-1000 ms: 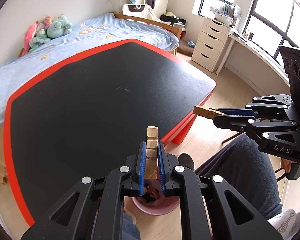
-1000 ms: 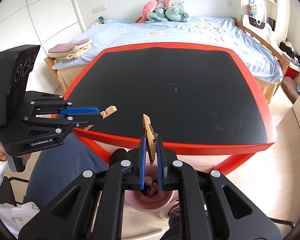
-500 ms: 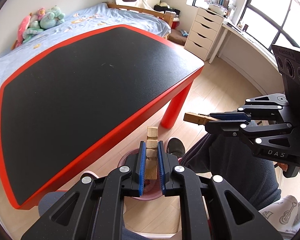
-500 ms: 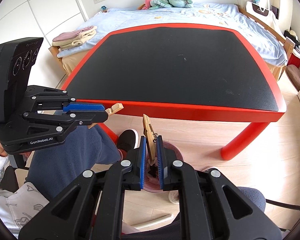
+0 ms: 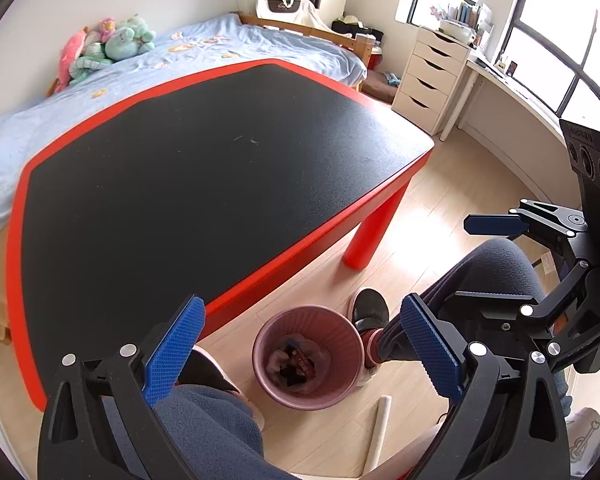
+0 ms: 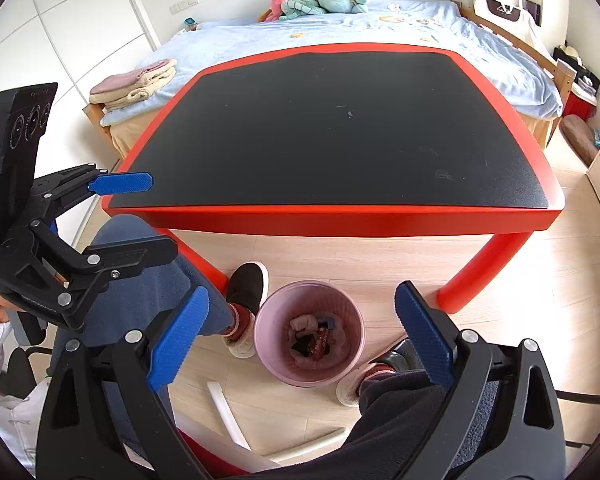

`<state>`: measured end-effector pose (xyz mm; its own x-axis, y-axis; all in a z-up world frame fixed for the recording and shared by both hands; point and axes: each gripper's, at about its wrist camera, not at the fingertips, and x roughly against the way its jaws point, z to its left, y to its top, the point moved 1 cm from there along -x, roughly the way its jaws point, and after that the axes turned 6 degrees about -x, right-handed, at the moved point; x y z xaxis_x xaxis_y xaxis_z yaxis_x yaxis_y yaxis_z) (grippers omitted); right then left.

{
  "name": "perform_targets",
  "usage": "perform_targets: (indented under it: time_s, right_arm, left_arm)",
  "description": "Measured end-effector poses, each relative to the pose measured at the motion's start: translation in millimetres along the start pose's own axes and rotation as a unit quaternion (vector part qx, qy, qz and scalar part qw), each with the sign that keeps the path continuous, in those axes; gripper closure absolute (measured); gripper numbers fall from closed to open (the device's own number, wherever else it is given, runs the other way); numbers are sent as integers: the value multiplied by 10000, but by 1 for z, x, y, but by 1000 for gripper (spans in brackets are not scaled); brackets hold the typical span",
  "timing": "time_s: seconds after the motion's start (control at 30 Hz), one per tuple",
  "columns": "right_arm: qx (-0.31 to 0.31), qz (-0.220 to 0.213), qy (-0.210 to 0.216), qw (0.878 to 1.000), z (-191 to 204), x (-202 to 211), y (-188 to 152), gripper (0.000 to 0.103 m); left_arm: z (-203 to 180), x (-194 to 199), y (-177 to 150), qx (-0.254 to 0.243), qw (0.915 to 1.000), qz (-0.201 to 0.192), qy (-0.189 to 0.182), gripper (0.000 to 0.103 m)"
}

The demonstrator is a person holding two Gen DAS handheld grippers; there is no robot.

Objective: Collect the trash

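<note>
A pink ribbed bin [image 5: 312,400] stands on the floor in front of the red table, holding crumpled wrappers and a red packet [image 5: 300,362]. My left gripper [image 5: 302,306] hangs above it, its jaws opening wide with nothing between the blue pads. In the right wrist view the same bin [image 6: 312,378] sits directly below my right gripper [image 6: 302,292], whose jaws are also opening and empty. Each gripper shows from the side in the other's view: the right gripper [image 5: 458,262] and the left gripper [image 6: 162,216]. The wooden pieces are not visible.
The red table with a black top [image 5: 284,276] has a leg [image 5: 366,240] near the bin. A seated person's legs [image 6: 140,292] and shoes [image 6: 248,284] flank the bin. White chair bars [image 6: 224,408] lie below. A bed [image 6: 380,28] and drawers [image 5: 432,76] stand beyond.
Both grippers have gone from shut to wide open. The wooden blocks in the left and the wooden peg in the right are gone from the jaws. The bin now shows fully.
</note>
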<state>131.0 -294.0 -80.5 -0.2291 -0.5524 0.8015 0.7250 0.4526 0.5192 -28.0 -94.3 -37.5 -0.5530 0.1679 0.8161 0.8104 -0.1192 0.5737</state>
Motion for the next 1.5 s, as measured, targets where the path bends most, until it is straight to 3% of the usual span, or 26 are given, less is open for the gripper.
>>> perform_targets:
  time_s: [0.47, 0.77, 1.17, 1.4, 1.5]
  right_arm:
    - [-12, 17, 45, 10000, 2, -1, 1, 6]
    - [59, -65, 70, 9999, 5, 3, 15, 6]
    - [225, -700, 59, 9973, 14, 32, 81, 5]
    - [345, -988, 83, 9945, 20, 44, 121, 4]
    - [360, -1058, 119, 9937, 22, 45, 133, 4]
  left_arm:
    - [0, 4, -4, 182, 9998, -18, -42, 8]
    - [11, 17, 6, 284, 9993, -191, 134, 8]
    - [43, 48, 43, 345, 9954, -659, 603, 8]
    - [57, 66, 61, 508, 9923, -966, 584, 8]
    - [64, 67, 66, 687, 9910, -927, 678, 8]
